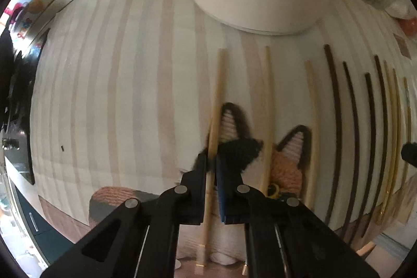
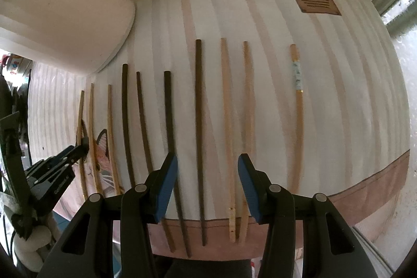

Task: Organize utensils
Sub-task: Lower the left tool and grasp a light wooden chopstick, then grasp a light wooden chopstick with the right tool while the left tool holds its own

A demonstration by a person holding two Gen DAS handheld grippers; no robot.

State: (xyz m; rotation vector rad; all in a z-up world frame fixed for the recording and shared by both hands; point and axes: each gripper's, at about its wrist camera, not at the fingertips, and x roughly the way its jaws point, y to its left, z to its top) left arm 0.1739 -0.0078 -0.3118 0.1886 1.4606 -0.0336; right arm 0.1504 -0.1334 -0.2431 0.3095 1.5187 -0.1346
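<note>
Eleven chopsticks lie side by side on the striped cloth (image 2: 325, 74), ends at its near edge; left gripper (image 1: 211, 160) clenched on the leftmost bamboo chopstick (image 1: 217, 100); right gripper (image 2: 207, 163) spread, straddling a dark chopstick (image 2: 199, 121) and a pale chopstick (image 2: 226, 106).

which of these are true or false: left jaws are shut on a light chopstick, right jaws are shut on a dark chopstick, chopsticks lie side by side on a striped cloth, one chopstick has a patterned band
1. Left gripper shut on a light chopstick: true.
2. Right gripper shut on a dark chopstick: false, its jaws stand apart, touching nothing.
3. Chopsticks lie side by side on a striped cloth: true.
4. One chopstick has a patterned band: true.
5. All chopsticks are dark: false, several are light wood.
</note>
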